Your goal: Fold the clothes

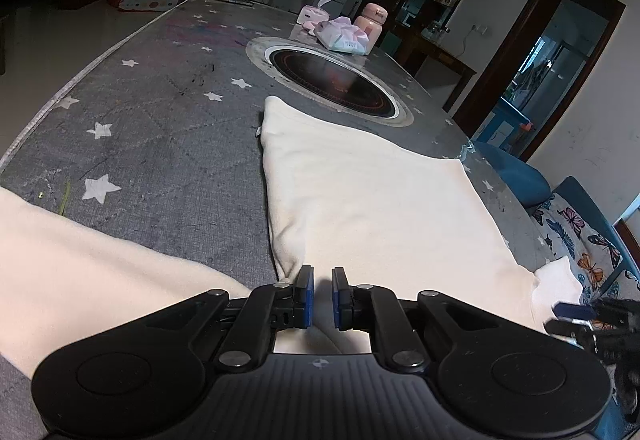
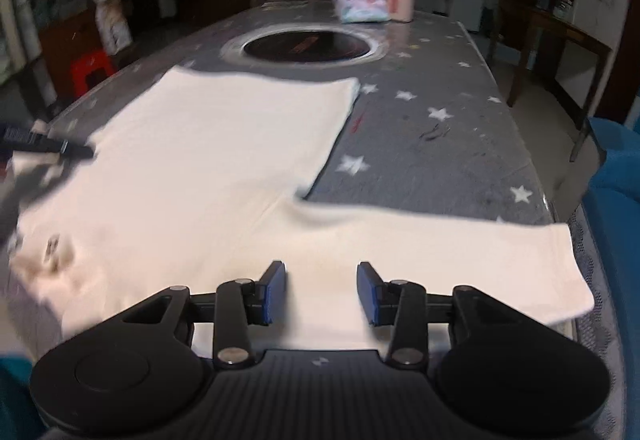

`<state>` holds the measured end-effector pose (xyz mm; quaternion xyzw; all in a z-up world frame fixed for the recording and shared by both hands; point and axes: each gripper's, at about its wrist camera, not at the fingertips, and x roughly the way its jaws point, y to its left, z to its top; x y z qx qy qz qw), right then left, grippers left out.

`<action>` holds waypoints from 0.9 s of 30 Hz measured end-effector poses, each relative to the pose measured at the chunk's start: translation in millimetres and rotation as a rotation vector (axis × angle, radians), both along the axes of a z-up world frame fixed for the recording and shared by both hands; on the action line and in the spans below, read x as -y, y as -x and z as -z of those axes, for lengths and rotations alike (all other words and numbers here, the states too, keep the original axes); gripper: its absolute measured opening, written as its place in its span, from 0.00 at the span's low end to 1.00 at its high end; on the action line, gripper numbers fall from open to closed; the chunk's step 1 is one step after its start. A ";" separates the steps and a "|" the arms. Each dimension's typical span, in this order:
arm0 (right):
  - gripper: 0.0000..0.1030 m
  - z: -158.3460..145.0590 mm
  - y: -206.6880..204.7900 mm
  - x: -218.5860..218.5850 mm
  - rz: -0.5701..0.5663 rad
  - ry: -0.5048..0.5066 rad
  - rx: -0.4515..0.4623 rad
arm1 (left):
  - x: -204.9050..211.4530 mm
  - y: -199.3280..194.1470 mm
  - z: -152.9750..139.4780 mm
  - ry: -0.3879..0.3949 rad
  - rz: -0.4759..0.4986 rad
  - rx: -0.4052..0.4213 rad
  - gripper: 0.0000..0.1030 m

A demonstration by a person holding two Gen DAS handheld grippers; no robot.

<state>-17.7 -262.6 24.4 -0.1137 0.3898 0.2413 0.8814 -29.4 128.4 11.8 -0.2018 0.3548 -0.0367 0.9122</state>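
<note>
Two black claws with blue rubber pads sit low over a cream shirt [image 2: 208, 159]. The left gripper [image 1: 322, 298] has its pads almost together, with a thin gap between them. Soft cloth rises into that gap, but I cannot tell if the pads pinch it. The right gripper [image 2: 322, 292] is spread wide and holds nothing, and it hangs just above a sleeve.

The shirt is soft and lies flat on a table cover [image 1: 160, 111]. The cover is gray and a bit fuzzy, with white stars on it. One long sleeve stretches out sideways to the table's edge.

Past the shirt is a round black cooktop [image 1: 334, 81] with a shiny ring around it. Behind it stand a smooth pink bottle [image 1: 371, 24] and a crinkly pack of wipes [image 1: 346, 35].
</note>
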 end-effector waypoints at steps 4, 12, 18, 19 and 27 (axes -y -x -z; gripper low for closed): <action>0.49 -1.2 15.4 6.3 0.006 0.034 -0.001 | 1.7 0.1 -1.1 -0.011 0.003 0.000 0.10; 0.49 -17.4 20.8 -12.6 -0.079 -0.013 0.023 | 43.1 14.3 -21.4 -0.146 0.122 0.061 0.26; 0.50 -15.9 24.0 -50.1 -0.230 -0.047 0.014 | 76.8 37.0 -24.6 -0.182 0.288 0.101 0.27; 0.50 -13.6 25.1 -54.6 -0.249 -0.039 0.007 | 80.6 39.8 -23.1 -0.180 0.308 0.098 0.27; 0.52 -2.4 44.0 -57.2 -0.286 0.033 0.020 | 105.5 57.8 -5.3 -0.277 0.428 0.097 0.33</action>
